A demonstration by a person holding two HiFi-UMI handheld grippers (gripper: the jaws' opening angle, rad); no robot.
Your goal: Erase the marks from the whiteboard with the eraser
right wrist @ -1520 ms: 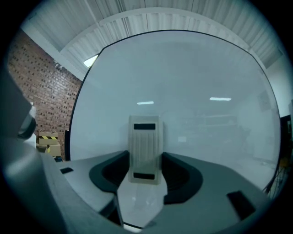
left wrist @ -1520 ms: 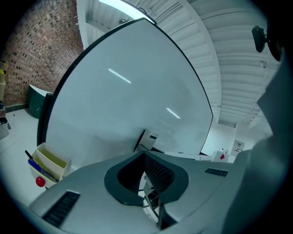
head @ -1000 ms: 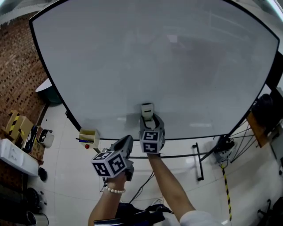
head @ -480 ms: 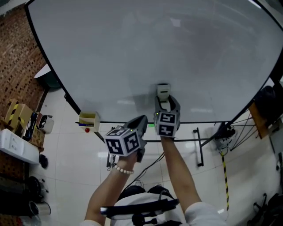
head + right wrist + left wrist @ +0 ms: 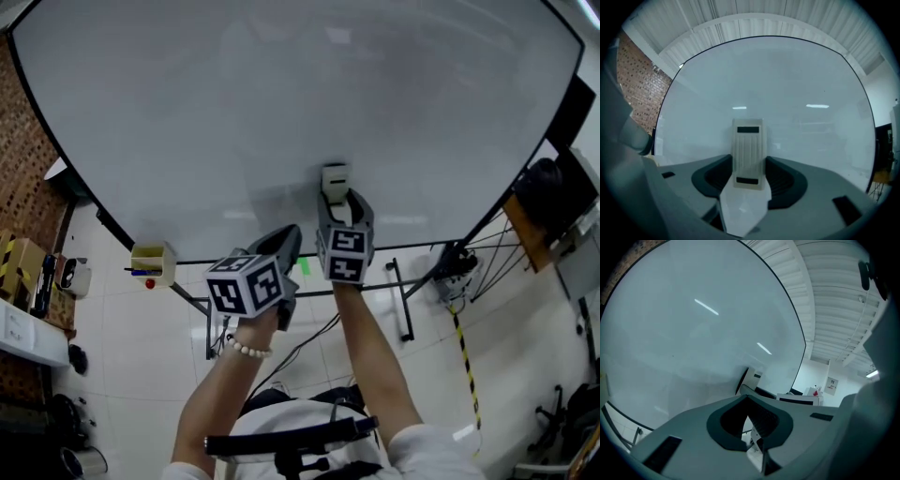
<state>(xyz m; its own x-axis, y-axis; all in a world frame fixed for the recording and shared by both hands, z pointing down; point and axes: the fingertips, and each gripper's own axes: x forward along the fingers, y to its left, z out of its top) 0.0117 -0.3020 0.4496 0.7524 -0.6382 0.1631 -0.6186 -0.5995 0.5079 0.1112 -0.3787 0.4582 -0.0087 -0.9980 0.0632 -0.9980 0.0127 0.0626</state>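
One whiteboard (image 5: 281,112), one eraser (image 5: 335,178), one yellow box (image 5: 153,263), and two claws: left claw (image 5: 287,236) and right claw (image 5: 339,204).

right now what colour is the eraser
Cream eraser with two black bars; right gripper view shows it best.

White tiled floor (image 5: 141,347) under the whiteboard stand's black legs (image 5: 401,309), with perhaps a dark cable (image 5: 305,345) across it

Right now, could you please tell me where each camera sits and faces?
Head view: on the person's head, looking steeply down at the whiteboard; left gripper, right gripper and both forearms show.
Left gripper view: on the left gripper, facing the whiteboard at a slant; its shut jaws show.
Right gripper view: on the right gripper, facing the whiteboard squarely; its jaws clamp the eraser.
Shared: all show eraser and whiteboard.
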